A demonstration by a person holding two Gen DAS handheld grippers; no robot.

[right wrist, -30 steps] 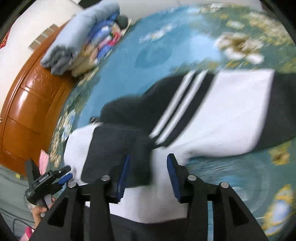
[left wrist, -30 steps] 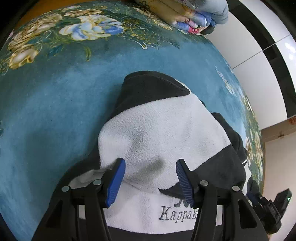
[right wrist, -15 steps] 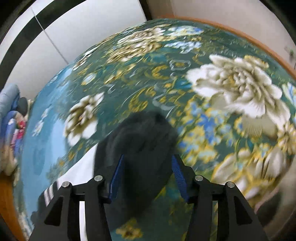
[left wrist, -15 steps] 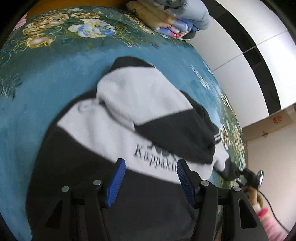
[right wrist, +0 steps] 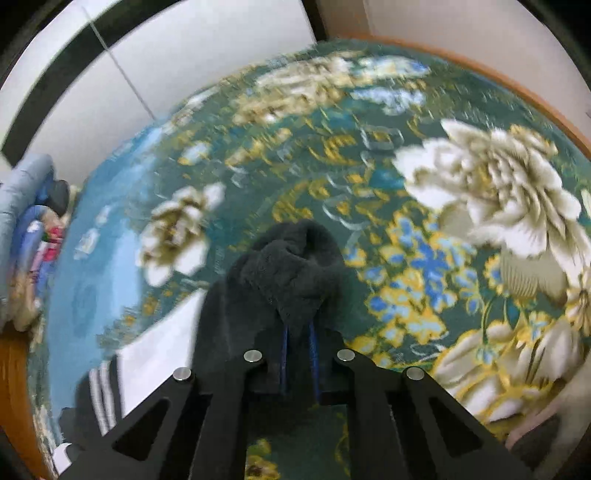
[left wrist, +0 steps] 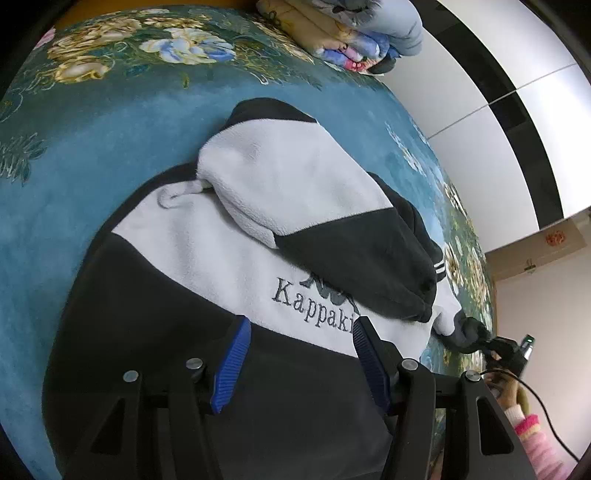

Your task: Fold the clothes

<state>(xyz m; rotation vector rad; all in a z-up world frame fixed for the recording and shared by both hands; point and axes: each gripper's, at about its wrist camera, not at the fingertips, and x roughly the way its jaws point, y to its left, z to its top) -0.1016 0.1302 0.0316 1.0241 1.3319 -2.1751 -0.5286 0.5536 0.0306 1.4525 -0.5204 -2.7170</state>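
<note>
A black and white fleece hoodie (left wrist: 207, 254) with "Kappa" lettering lies on a blue floral blanket (left wrist: 92, 122). One sleeve (left wrist: 332, 229) lies folded across its chest. My left gripper (left wrist: 299, 354) is open and empty, hovering over the hoodie's black lower part. My right gripper (right wrist: 297, 332) is shut on the black cuff (right wrist: 291, 266) of the other sleeve, held over the floral blanket (right wrist: 424, 229). That sleeve's white part and stripes (right wrist: 122, 369) trail to the left. The right gripper also shows in the left wrist view (left wrist: 495, 345) at the cuff (left wrist: 465, 330).
A stack of folded bedding (left wrist: 347, 33) sits at the blanket's far edge, also visible in the right wrist view (right wrist: 26, 236). A white wall with a black stripe (left wrist: 491, 96) runs beyond. A wooden edge (right wrist: 517, 88) borders the blanket.
My right gripper closed on the black sleeve cuff and drew it outward. My left gripper pulled back from the hood to above the hoodie's black lower part, still open.
</note>
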